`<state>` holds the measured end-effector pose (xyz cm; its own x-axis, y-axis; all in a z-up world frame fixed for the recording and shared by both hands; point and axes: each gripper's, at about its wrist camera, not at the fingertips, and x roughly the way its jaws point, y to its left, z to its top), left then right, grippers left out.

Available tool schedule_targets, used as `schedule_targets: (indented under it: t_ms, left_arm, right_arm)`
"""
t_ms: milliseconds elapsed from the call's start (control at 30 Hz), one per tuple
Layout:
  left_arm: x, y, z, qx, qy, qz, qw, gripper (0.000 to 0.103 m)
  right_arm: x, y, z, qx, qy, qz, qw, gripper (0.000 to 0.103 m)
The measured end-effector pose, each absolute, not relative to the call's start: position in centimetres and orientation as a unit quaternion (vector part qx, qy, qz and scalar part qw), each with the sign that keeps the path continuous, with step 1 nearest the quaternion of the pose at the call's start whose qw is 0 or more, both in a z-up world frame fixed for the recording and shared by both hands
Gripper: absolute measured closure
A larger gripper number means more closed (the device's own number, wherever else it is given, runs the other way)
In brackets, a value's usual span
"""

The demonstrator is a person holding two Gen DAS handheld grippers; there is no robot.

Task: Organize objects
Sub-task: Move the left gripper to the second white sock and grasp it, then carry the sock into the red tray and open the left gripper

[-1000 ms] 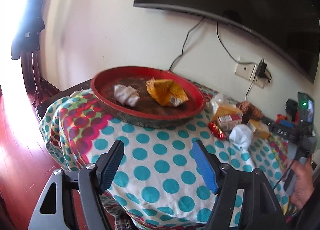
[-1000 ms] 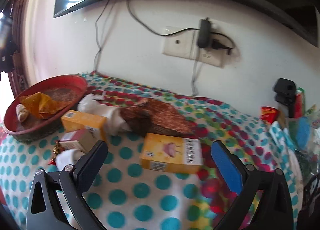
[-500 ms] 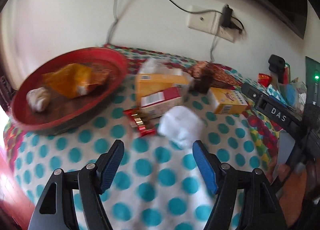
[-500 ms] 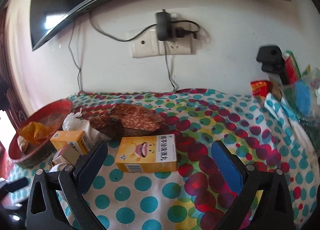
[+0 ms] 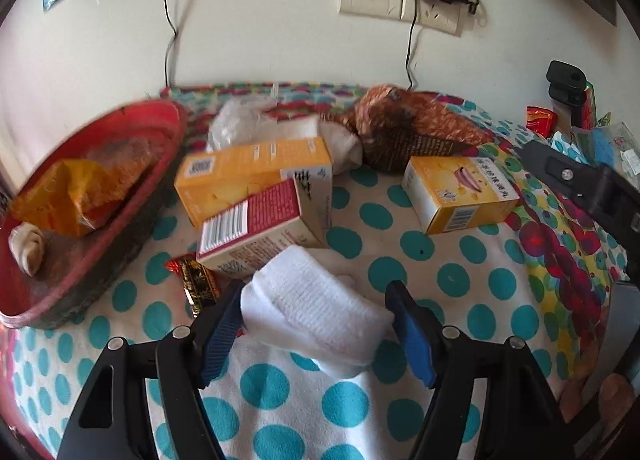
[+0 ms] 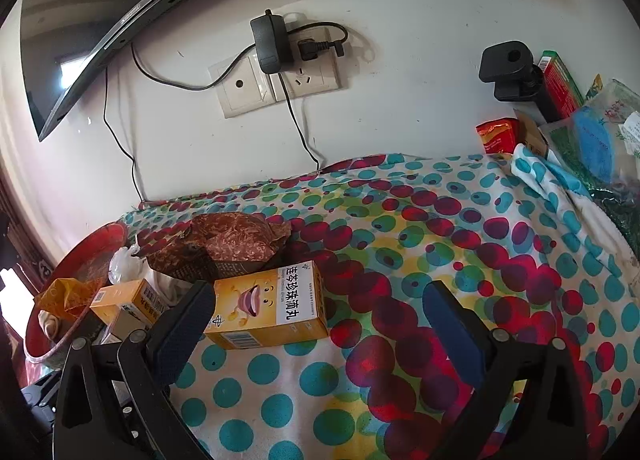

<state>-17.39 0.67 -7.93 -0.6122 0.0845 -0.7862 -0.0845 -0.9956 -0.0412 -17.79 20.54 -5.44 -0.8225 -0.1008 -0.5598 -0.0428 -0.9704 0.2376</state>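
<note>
Left gripper (image 5: 314, 324) fingers apart, straddling a folded white cloth (image 5: 316, 312) on the table (image 5: 472, 284); the cloth sits between the blue pads, left pad looks right at its edge, right pad just beside it, can't tell if either actually presses. No grip visible. Behind the cloth: a red-and-white box (image 5: 256, 232) leaning on a larger orange box (image 5: 256, 175), with a red-gold wrapper (image 5: 196, 284) poking out beside them. Further right, apart from that pile, a yellow box (image 5: 460, 191) with printed characters. Brown crumpled bag (image 5: 412, 131) and white plastic bag (image 5: 248, 119) near the wall. Red tray (image 5: 160, 131) at left holds an orange packet (image 5: 68, 195) and a small white bundle (image 5: 28, 248). Right gripper (image 6: 320, 324) fingers also apart, nothing between them but polka-dot cloth; its left finger sits just in front of the yellow box's end, contact unclear. Wall socket (image 6: 276, 79) with adapter above.
</note>
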Motion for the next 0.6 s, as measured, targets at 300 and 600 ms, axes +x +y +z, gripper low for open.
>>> schedule_targets:
  t_ms: [300,600]
  left_arm:
    - [-16.4,0.7,-7.4,-0.426,-0.016,0.903,0.053,0.047]
    - [-15.7,0.7,-7.5,-0.428,-0.019,0.902,0.050,0.048]
  right_arm:
    - [-17.8,20.3,-5.4,0.299,-0.114,-0.947,0.016,0.000]
    - [-17.8,20.2,-5.3,0.299,-0.111,-0.948,0.017,0.000]
